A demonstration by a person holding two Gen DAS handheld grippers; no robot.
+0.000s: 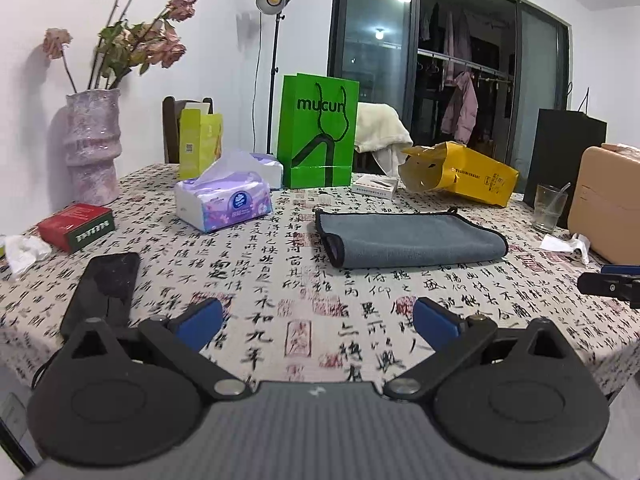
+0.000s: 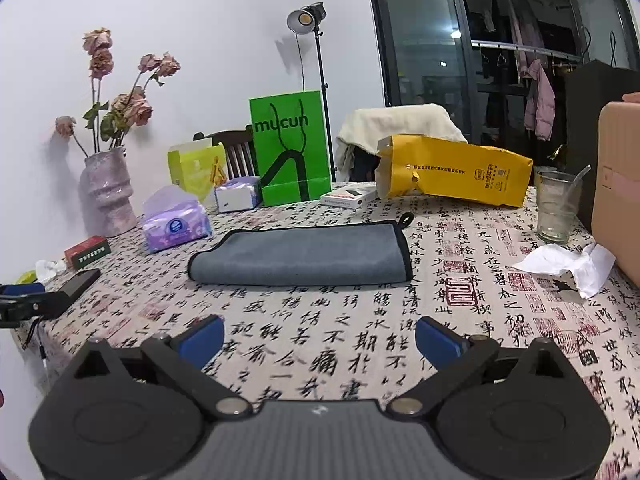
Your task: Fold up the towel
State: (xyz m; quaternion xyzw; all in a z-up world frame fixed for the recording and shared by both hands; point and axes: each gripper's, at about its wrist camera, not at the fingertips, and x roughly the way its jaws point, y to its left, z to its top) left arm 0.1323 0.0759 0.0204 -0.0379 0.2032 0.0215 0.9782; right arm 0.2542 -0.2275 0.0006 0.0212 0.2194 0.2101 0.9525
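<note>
A grey towel (image 1: 408, 238) with black edging lies folded into a flat oblong on a surface (image 1: 280, 280) draped in a calligraphy-print cloth, well ahead of two hand-held grippers that hover above the near edge. The left gripper (image 1: 318, 322) has its blue-padded fingers (image 1: 200, 322) spread wide with nothing between them; the right gripper (image 2: 320, 340) likewise shows its fingers (image 2: 438, 342) parted and bare — neither touches the towel. From the right wrist view, the towel's hanging loop (image 2: 406, 218) sits at its far right corner, and its rounded fold faces the camera. Clutter rings the far side of the surface: a purple tissue pack (image 1: 224, 204), a green paper bag (image 1: 318, 132) printed "mucun", a yellow paper bag (image 1: 460, 172) lying on its side, a small white box (image 1: 374, 186) between them, and a lime-green carton (image 1: 198, 140). A pink vase (image 1: 92, 146) of dried roses stands at the far left, with a red box (image 1: 76, 226) near it and a black phone (image 1: 102, 292) lying just beside the left gripper. To the right, a drinking glass (image 2: 558, 206) holds a straw, a crumpled tissue (image 2: 568, 264) lies near it, and a tan case (image 2: 620, 184) fills the edge of the frame. A studio lamp (image 2: 306, 20) on a stand shines against the white wall — dark glass doors beyond it.
</note>
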